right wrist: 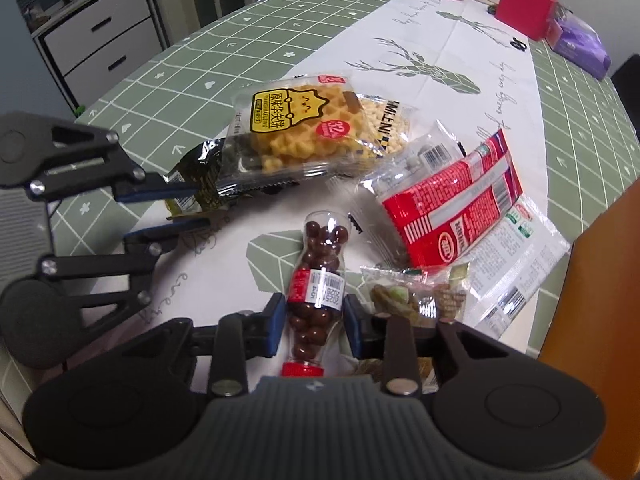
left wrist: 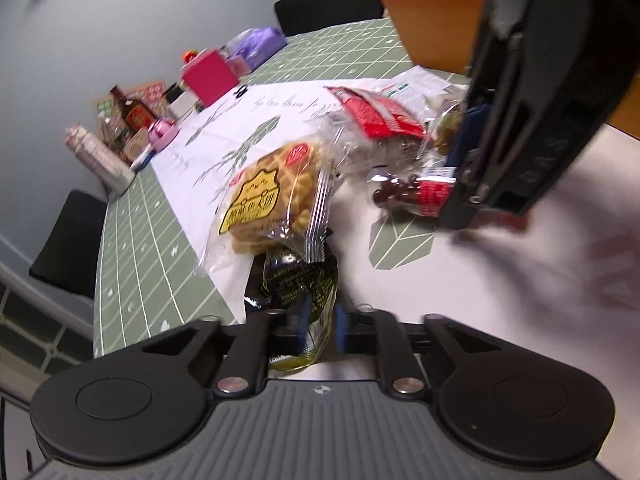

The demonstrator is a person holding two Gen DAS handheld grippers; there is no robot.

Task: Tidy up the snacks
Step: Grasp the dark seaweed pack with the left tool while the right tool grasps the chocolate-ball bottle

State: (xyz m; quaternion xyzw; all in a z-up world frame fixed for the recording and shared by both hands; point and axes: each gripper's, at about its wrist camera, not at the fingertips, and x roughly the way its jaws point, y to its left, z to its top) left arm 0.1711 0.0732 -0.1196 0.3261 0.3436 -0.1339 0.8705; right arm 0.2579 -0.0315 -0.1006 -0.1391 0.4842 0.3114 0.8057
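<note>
- Our left gripper (left wrist: 320, 330) is clamped on the dark packet (left wrist: 298, 280), gripping its near end where it sticks out from under the waffle pack (left wrist: 272, 196).
- Our right gripper (right wrist: 310, 326) has its fingers apart on either side of the bottle (right wrist: 318, 280) of brown candies; we cannot tell whether the pads touch it.
- The bottle lies on the white runner (right wrist: 460, 52), its red cap toward the gripper, just in front of the waffle pack.
- The waffle pack lies across the dark packet and a pale pack, weighing them down.
- Right of the bottle lies the red pack (right wrist: 452, 208), overlapping a clear white-printed bag (right wrist: 516, 264); a small clear bag of mixed bits (right wrist: 416, 300) crowds the right finger.
- The orange box (left wrist: 432, 20) stands beyond the red pack, close to our right gripper.
- Well beyond the waffle pack stand a pink box (left wrist: 208, 76), purple pack (left wrist: 256, 42), brown bottle (left wrist: 134, 114) and pink lid (left wrist: 162, 128).
</note>
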